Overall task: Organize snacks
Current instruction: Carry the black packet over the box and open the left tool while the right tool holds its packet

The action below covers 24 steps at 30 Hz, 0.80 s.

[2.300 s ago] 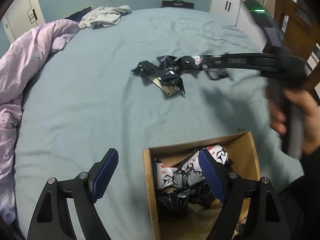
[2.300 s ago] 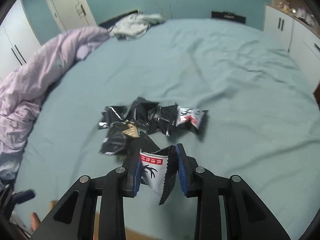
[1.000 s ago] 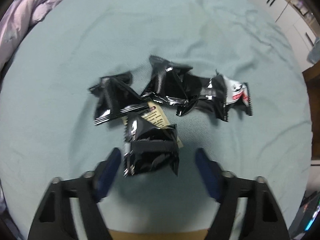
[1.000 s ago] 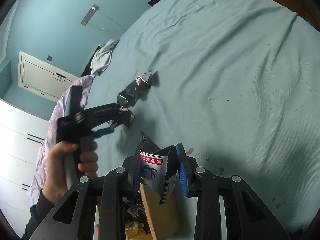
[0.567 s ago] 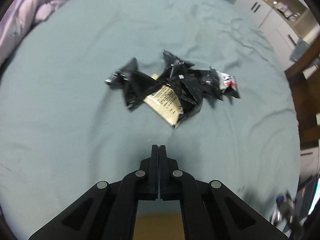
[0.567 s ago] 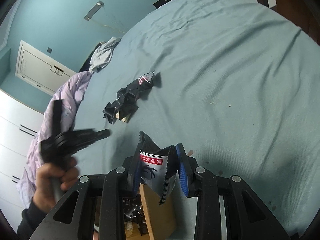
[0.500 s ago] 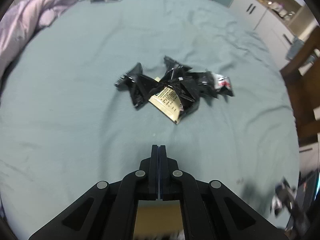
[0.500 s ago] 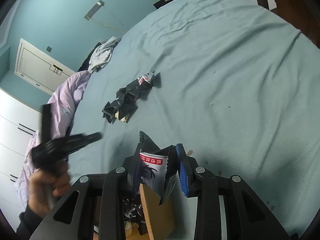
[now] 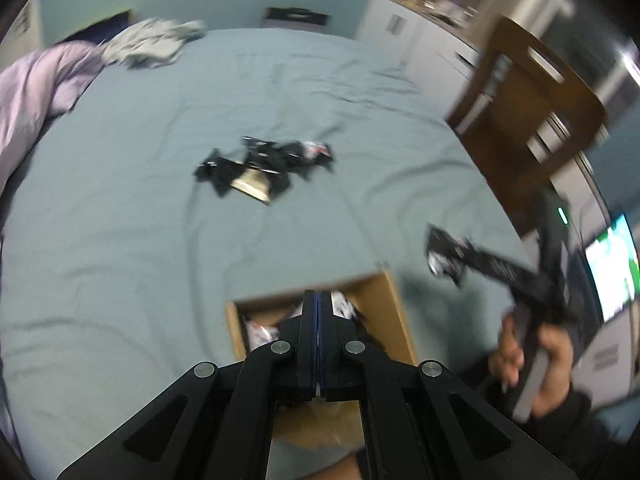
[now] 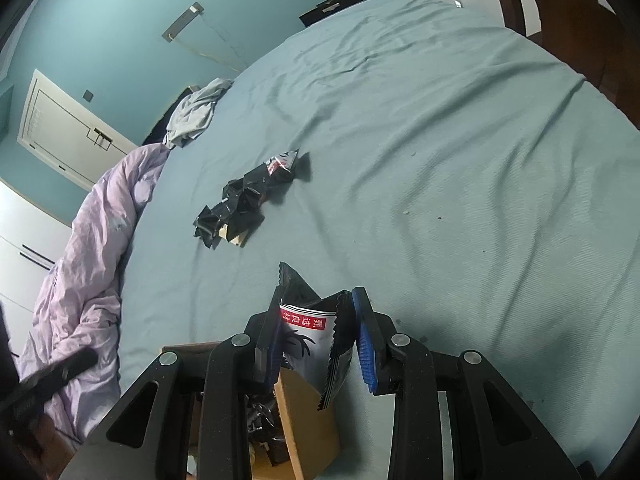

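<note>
Right tongs grip snack packet upright | left tongs closed, empty

Cardboard box half hidden behind left tongs.

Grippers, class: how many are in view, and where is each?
2. The left gripper, shut and empty, points toward the cardboard box; the right gripper holds a snack packet near it.
</note>
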### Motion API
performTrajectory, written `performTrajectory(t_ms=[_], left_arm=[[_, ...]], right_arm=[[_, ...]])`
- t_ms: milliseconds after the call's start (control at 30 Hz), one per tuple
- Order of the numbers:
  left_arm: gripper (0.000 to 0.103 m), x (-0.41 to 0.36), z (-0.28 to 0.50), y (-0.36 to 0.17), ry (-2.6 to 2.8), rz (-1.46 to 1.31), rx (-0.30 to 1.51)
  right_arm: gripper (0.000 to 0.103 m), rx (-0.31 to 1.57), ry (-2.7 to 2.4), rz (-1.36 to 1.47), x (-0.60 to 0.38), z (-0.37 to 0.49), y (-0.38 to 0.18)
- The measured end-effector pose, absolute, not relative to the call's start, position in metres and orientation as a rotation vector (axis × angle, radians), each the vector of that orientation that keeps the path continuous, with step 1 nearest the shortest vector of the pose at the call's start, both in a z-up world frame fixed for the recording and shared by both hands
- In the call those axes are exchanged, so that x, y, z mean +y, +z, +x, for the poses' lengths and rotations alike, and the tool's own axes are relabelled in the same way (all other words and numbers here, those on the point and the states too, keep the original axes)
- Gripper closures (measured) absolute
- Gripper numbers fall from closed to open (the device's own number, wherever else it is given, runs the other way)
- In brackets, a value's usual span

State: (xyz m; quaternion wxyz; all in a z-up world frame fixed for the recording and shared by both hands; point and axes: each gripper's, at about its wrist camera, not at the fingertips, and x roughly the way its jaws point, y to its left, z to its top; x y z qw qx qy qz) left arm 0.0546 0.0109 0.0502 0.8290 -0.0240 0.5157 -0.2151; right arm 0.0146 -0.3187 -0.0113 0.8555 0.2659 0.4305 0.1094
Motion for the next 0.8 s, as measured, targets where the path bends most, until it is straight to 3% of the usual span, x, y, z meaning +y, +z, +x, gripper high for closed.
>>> performTrajectory(t_ms=[133,800], left_arm=[[0.103,-0.006,0.029,0.033,-0.504,0.045,1.067],[0.103,-0.023,0.039,-0.084,-0.374,0.258,1.319]], right_arm=[[0.074,0.900,0.232,0.509,-0.311,0.013,-0.007],[0.074,0.918,0.334,0.372,-0.284,0.014,-0.002]])
